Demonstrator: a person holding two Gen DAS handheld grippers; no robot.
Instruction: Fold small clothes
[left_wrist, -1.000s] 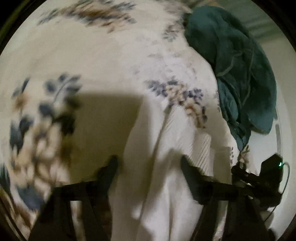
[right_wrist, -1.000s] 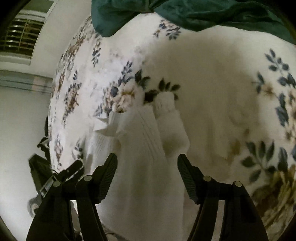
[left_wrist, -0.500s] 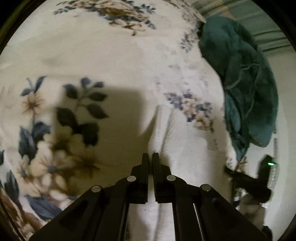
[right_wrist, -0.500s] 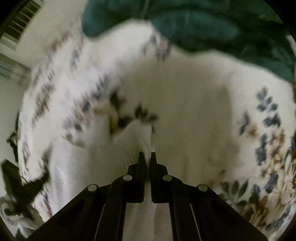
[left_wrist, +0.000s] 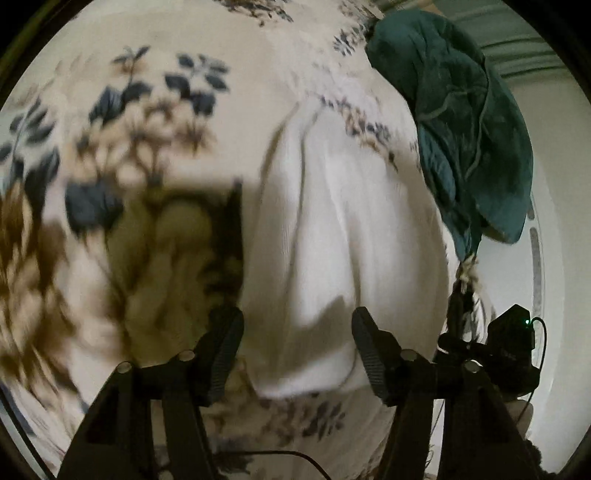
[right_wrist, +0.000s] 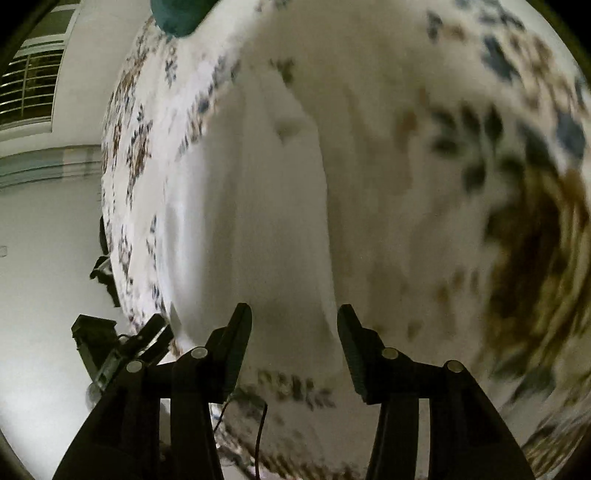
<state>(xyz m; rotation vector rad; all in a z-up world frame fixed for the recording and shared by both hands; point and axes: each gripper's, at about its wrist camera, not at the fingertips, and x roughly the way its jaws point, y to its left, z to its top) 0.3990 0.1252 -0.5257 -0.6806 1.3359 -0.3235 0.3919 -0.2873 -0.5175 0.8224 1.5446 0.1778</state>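
We see a white knit garment (left_wrist: 332, 236) lying on a floral bedspread (left_wrist: 155, 122), its long axis running away from us toward the far end of the bed. The fabric is soft and finely ribbed, gathered into long lengthwise folds, and its near end is a rounded folded edge just ahead of our fingertips. In the right wrist view the same white knit garment (right_wrist: 258, 206) narrows toward its far end, where a small bump of cloth stands up; motion blur hides the weave there.

Our left gripper (left_wrist: 297, 354) has just been opening: its ribbed black jaws stand apart above the near edge of the garment, and the pads press on nothing. Our right gripper (right_wrist: 294, 347) has likewise just been opening, jaws spread over the garment's near right side, with the cloth below the gap and not pinched.

The bedspread is cream with blurred blue and tan flower sprays. Only the left view shows the whole teal cloth (left_wrist: 469, 122), crumpled and heavy-looking, draped at the bed's far right edge; the right view catches just a corner of it. Only the right view shows a window with blinds (right_wrist: 29, 81) on the pale wall
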